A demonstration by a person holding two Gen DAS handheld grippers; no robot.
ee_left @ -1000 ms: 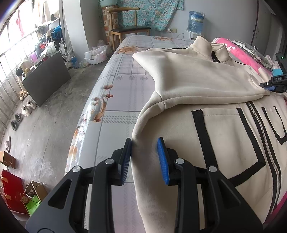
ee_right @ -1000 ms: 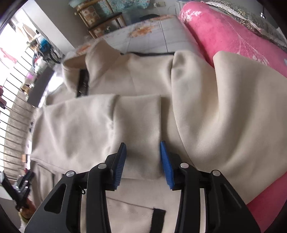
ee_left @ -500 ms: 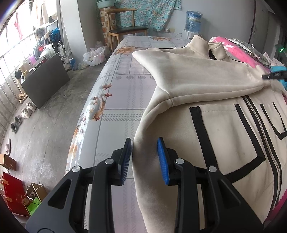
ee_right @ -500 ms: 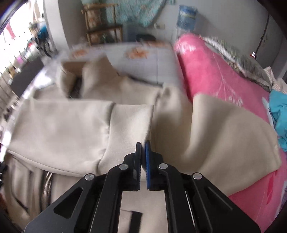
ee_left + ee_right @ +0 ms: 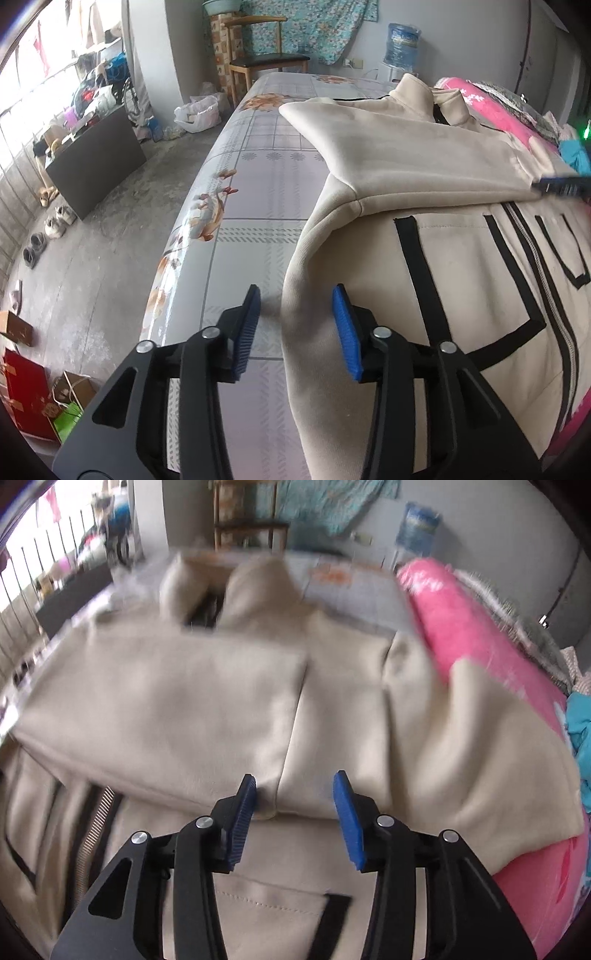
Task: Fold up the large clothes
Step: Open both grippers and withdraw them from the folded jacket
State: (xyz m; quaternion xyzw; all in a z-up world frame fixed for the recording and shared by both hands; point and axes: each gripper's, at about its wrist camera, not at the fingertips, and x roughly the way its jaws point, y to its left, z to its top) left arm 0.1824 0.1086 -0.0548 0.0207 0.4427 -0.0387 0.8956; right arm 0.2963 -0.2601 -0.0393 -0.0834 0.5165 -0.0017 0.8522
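Note:
A large beige zip jacket (image 5: 461,266) with black stripes lies spread on the bed, one sleeve (image 5: 406,162) folded across its chest. My left gripper (image 5: 295,328) is open, its jaws on either side of the jacket's left side edge near the hem. My right gripper (image 5: 293,812) is open just in front of the cuff (image 5: 332,738) of the folded sleeve, holding nothing. The jacket (image 5: 184,709) fills the right wrist view, blurred. The right gripper also shows at the right edge of the left wrist view (image 5: 561,184).
The bed has a grey floral sheet (image 5: 251,206) with its edge to the left. A pink quilt (image 5: 491,657) lies along the right side. A chair (image 5: 266,62), a water bottle (image 5: 400,44), a dark cabinet (image 5: 96,162) and shoes (image 5: 44,232) stand beyond the bed.
My right gripper shut on the sleeve cuff half a second ago and has now opened and let it go. The left gripper has stayed open, shifting slightly along the jacket's edge.

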